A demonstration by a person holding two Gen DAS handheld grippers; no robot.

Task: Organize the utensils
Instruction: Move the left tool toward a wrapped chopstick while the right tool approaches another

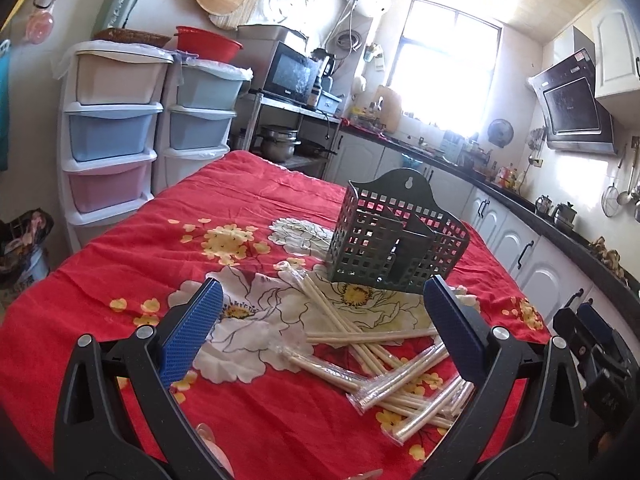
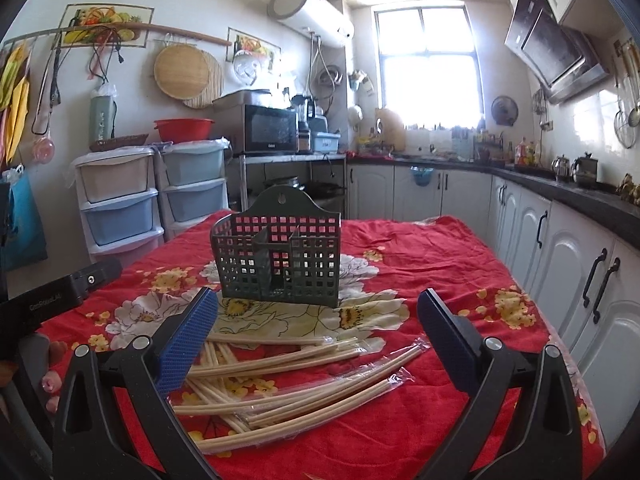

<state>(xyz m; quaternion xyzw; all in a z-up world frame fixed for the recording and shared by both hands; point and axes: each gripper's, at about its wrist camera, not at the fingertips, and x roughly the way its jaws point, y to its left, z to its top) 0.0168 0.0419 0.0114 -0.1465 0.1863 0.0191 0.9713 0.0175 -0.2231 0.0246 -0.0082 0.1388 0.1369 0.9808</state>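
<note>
A dark green perforated utensil holder (image 1: 394, 240) stands upright on the red floral tablecloth (image 1: 120, 260); it also shows in the right wrist view (image 2: 280, 256). A loose pile of wrapped chopstick pairs (image 1: 384, 356) lies in front of it, also seen in the right wrist view (image 2: 288, 380). My left gripper (image 1: 322, 312) is open and empty, held above the pile. My right gripper (image 2: 318, 316) is open and empty, above the pile too. The right gripper shows at the left wrist view's right edge (image 1: 592, 344).
Stacked plastic drawer units (image 1: 112, 136) stand left of the table. A kitchen counter with white cabinets (image 2: 560, 240) runs along the right side. A microwave (image 2: 272, 128) sits on a metal shelf behind the table.
</note>
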